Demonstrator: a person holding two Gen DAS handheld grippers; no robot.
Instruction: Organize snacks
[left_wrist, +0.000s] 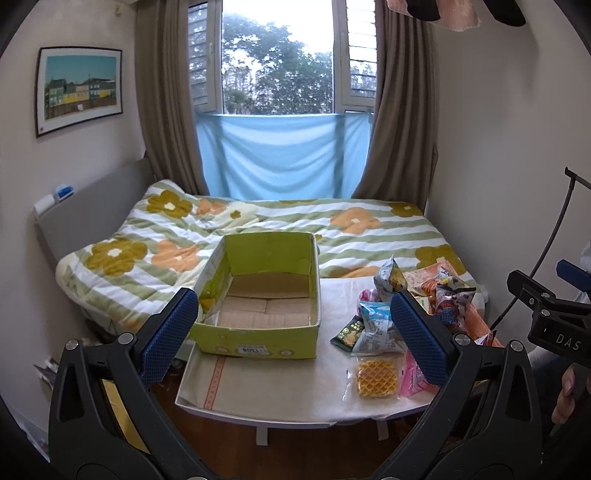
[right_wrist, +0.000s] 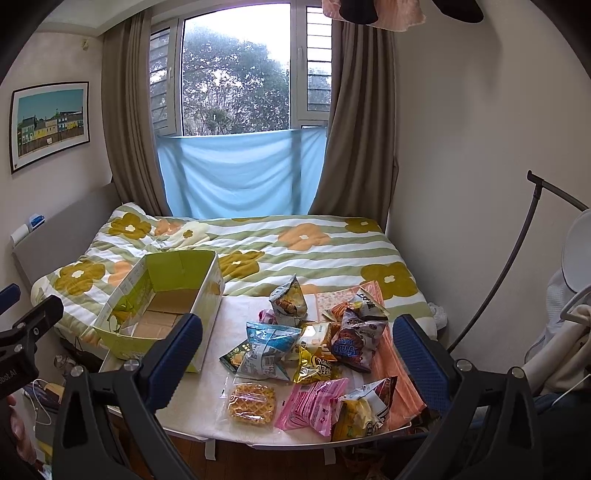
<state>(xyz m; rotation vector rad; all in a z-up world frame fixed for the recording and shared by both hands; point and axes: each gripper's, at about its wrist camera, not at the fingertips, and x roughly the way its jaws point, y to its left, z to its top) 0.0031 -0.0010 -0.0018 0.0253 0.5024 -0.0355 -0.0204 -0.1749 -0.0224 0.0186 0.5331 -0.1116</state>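
The box (left_wrist: 258, 299) is the landmark: one green carton, open-topped and empty, standing on the table (left_wrist: 266, 387) at its left end, its far wall against the bed (left_wrist: 229, 221). That looks deliberate: an open mouth facing up, ready to take the snacks (right_wrist: 314, 350), which lie in a loose heap to the right of the box on the same table, none inside it yet.

Counted in the right wrist view, roughly ten packets show: one waffle (right_wrist: 253, 404) in clear wrap nearest the table's front edge, one pink pack (right_wrist: 314, 404) just right of it, one yellow bag, one blue-and-white bag, one small dark-green packet nearest the box, and several crinkled bags piled behind; overlap makes the exact total uncertain.

The left gripper (left_wrist: 295, 328) hangs short of the table with its jaws wide apart, framing the box and holding nothing. The right gripper (right_wrist: 297, 356) is likewise spread and empty, aimed at the heap, probably about to choose a first packet.
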